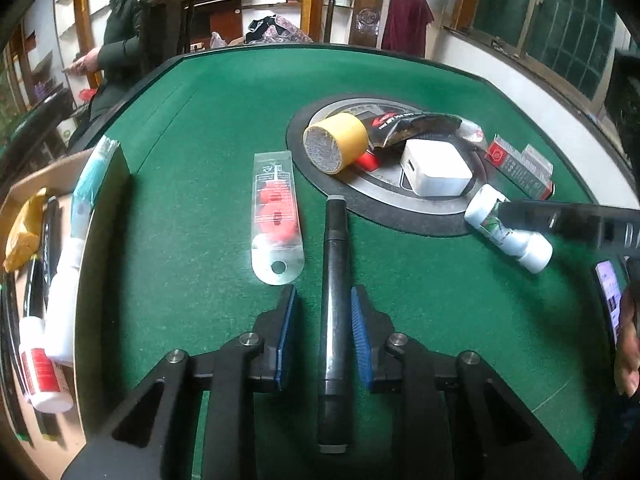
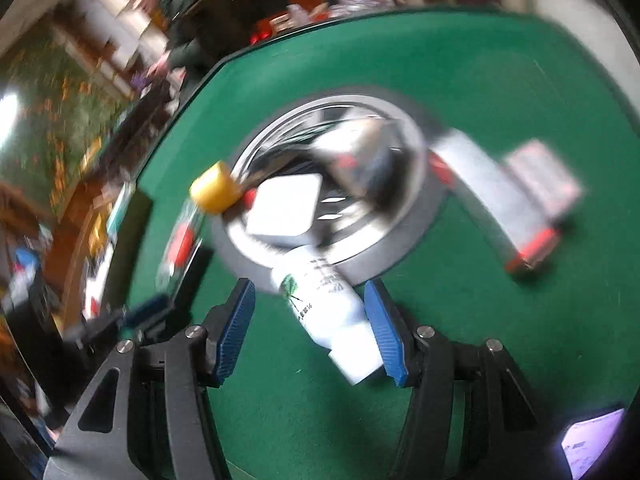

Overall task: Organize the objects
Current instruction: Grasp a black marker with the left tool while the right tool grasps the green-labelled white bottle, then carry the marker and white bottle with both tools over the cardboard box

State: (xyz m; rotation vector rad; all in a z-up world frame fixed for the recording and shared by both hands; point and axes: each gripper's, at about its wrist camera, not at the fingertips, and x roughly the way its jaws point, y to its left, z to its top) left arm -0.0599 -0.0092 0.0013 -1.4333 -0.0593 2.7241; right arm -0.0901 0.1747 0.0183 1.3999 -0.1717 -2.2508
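Observation:
A dark marker pen [image 1: 335,280] lies lengthwise on the green felt between the blue pads of my left gripper [image 1: 324,289]. The right pad touches the pen and the left pad stands a little off it, so the jaws are open around it. In the blurred right wrist view, a white bottle [image 2: 324,304] lies slanted on the felt between the wide-open pads of my right gripper [image 2: 309,283]. Its cap end rests against the right pad. The left wrist view shows the same bottle [image 1: 508,236] with a dark finger [image 1: 560,220] of the right gripper across it.
On the round metal plate [image 1: 440,200] sit a yellow tape roll [image 1: 336,142], a white charger block [image 1: 436,168], a black packet [image 1: 412,124] and a red lighter [image 1: 368,160]. A red box [image 1: 520,164], a clear blister pack [image 1: 274,216], a cardboard box [image 1: 40,184], a lit phone [image 1: 610,296] and a seated person [image 1: 128,32] are around.

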